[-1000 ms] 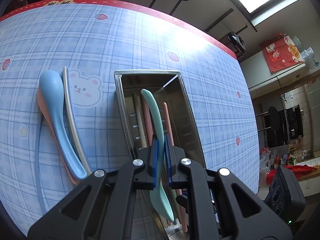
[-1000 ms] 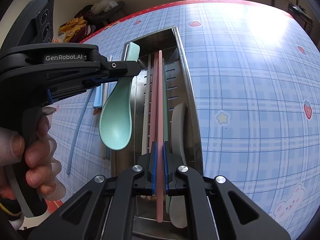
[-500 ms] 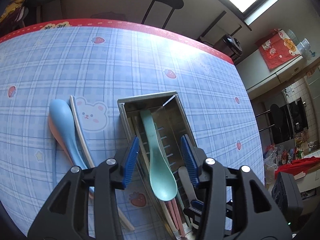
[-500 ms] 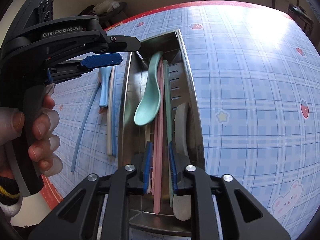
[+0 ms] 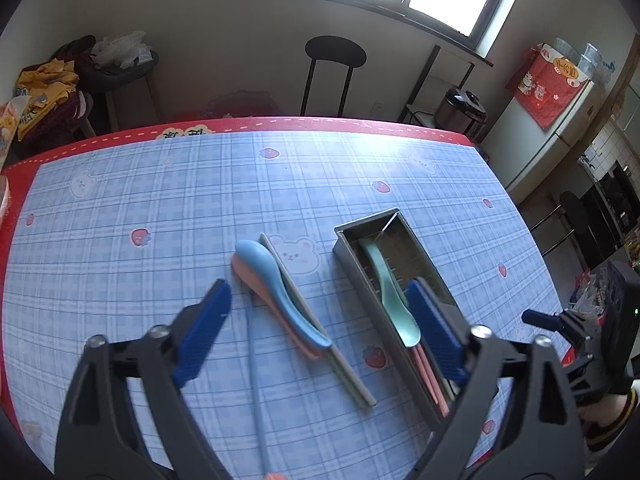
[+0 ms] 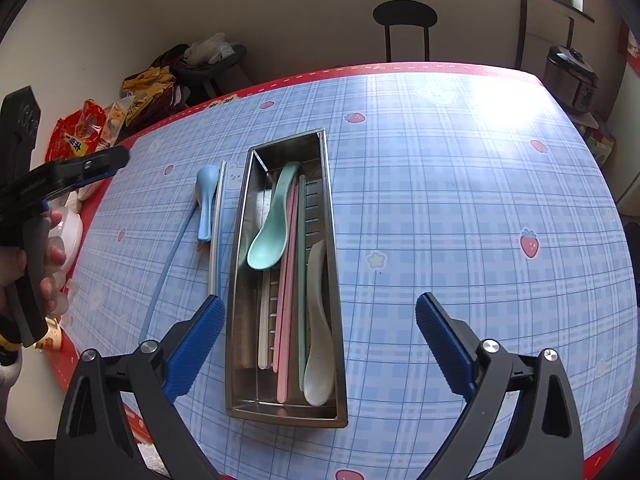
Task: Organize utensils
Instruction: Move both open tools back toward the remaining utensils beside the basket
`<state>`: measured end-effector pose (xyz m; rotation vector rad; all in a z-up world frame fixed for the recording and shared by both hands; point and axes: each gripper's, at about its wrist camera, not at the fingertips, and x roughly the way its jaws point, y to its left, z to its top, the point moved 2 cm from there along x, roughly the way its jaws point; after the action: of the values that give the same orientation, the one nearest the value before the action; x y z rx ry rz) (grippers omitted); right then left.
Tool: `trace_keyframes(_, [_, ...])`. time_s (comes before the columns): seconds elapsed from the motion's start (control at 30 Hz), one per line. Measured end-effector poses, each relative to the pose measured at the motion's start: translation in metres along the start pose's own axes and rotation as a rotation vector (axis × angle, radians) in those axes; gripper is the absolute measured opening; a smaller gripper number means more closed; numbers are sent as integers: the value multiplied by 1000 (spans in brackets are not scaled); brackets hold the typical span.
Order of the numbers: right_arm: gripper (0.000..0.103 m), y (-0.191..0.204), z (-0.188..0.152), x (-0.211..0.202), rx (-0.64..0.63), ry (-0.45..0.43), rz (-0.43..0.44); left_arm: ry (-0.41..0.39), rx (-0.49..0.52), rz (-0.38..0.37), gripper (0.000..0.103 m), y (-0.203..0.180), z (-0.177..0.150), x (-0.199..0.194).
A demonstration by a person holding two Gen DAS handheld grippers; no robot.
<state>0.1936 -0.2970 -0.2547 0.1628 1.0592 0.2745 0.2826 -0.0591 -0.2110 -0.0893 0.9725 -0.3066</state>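
Having just swung their jaws wide with nothing between them, the left gripper (image 5: 318, 320) and right gripper (image 6: 320, 330) hang empty above the table. The teal spoon (image 6: 270, 228) and pink chopstick (image 6: 286, 292) lie lengthwise inside the steel tray (image 6: 335, 280), since it is narrow. At its nine o'clock, the blue spoon (image 6: 206, 200) and loose sticks wait on the cloth, probably next.

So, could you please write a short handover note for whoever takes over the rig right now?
Left tongs: open, empty, jaws just opened.
Right tongs: the same, over the metal tray.
Done: teal spoon, pink chopsticks, grey spoon lie in the tray.
Left: blue spoon, pink spoon under it, and loose chopsticks on the tablecloth.
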Motion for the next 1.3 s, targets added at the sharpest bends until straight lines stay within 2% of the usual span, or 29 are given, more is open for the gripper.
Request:
trace_keyframes(0.17, [97,1,-5,-4,5,-8,-23,-11,19,19,97,14,-26,-22])
trace_keyframes(0.3, [97,16,-7,-1,-31,6,-34,-50,33,40,98,21,-50,-34])
trace_keyframes(0.5, [97,44,-5,14,-62,40,25,-55,28,59,98,35,-78,-41])
trace_keyframes(0.8, [97,98,13,45,-216,119,58,14,-74,17,98,64,-111,-23])
trace_keyframes(1.03, [97,120,30,68,-313,149,7,51,-89,37,97,79,-120,-4])
trace_keyframes(1.07, [93,123,31,72,-327,152,6,56,-92,35,97,82,-120,-1])
trace_keyframes(1.1, [83,126,33,75,-344,159,11,59,-91,35,97,83,-120,1])
trace_keyframes(1.23, [58,134,38,89,-383,193,17,59,-103,31,97,92,-119,6])
trace_keyframes(1.3, [41,137,37,96,-395,216,19,63,-114,30,97,97,-119,9])
